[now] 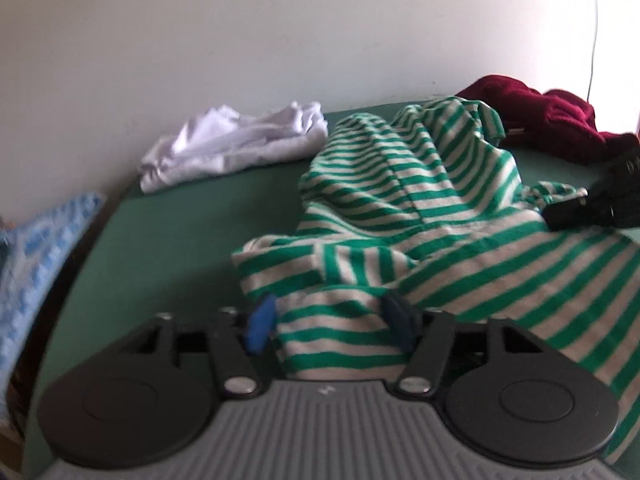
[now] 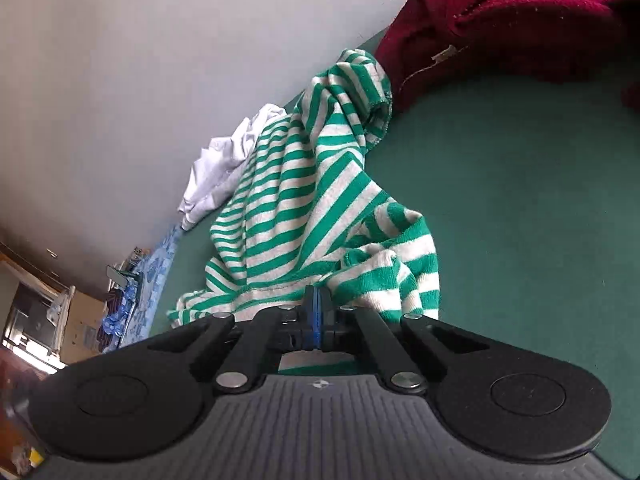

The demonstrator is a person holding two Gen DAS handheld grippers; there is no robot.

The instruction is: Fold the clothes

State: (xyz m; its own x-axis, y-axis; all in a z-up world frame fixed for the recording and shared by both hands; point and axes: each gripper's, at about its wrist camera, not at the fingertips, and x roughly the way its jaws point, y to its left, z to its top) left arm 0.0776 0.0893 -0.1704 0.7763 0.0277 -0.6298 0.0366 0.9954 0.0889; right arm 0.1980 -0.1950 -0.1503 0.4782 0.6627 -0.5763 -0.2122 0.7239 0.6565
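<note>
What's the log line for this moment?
left hand-held gripper: open around striped shirt | right hand-held gripper: shut on striped shirt | shirt: crumpled, unfolded on green table

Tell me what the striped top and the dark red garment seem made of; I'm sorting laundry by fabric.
Striped top: looks like a soft knit, probably cotton jersey; matte, with a looped, terry-like inside showing at the turned-over edge near the right gripper.
Dark red garment: a thicker, fuzzy knit or fleece, judging by its nap and specks of lint; the fibre cannot be told.
</note>
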